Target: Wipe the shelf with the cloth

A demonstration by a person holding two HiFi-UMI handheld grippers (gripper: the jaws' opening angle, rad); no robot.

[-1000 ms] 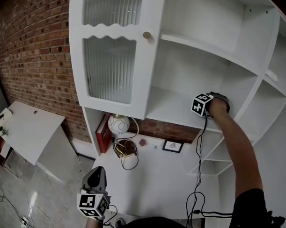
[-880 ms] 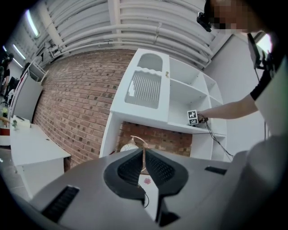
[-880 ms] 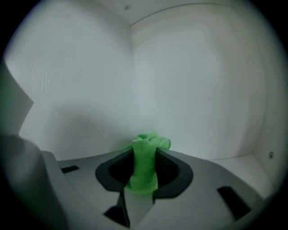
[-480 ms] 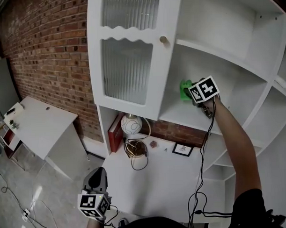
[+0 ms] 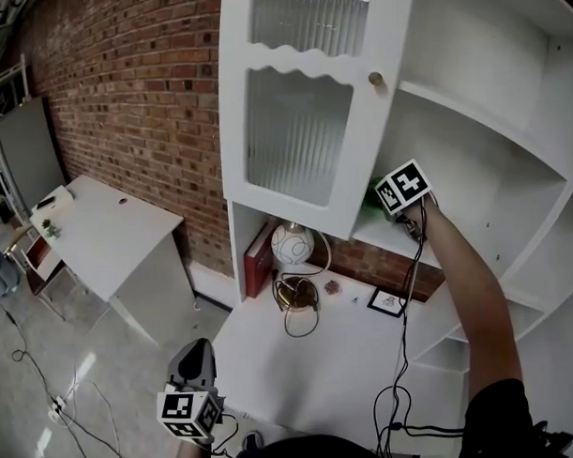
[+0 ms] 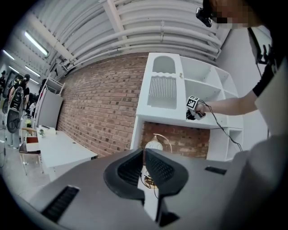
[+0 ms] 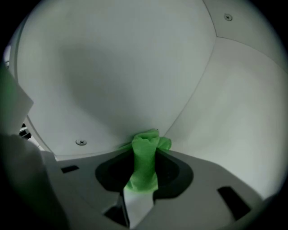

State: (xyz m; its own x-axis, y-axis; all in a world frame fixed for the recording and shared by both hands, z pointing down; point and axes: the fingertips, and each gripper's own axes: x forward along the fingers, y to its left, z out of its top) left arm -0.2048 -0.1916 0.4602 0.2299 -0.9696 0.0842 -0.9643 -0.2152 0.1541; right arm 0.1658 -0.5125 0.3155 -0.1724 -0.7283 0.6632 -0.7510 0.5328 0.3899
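Since the green cloth looks soft, light and quick to bunch, the right gripper clenches its jaws on a gathered fold at the shelf. The left gripper hangs low, jaws closed on nothing.

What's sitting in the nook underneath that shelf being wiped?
A white patterned ball, a red book at its left, a brass wire ornament in front of it and a small framed picture further right. The person's arm hides the nook's right end.
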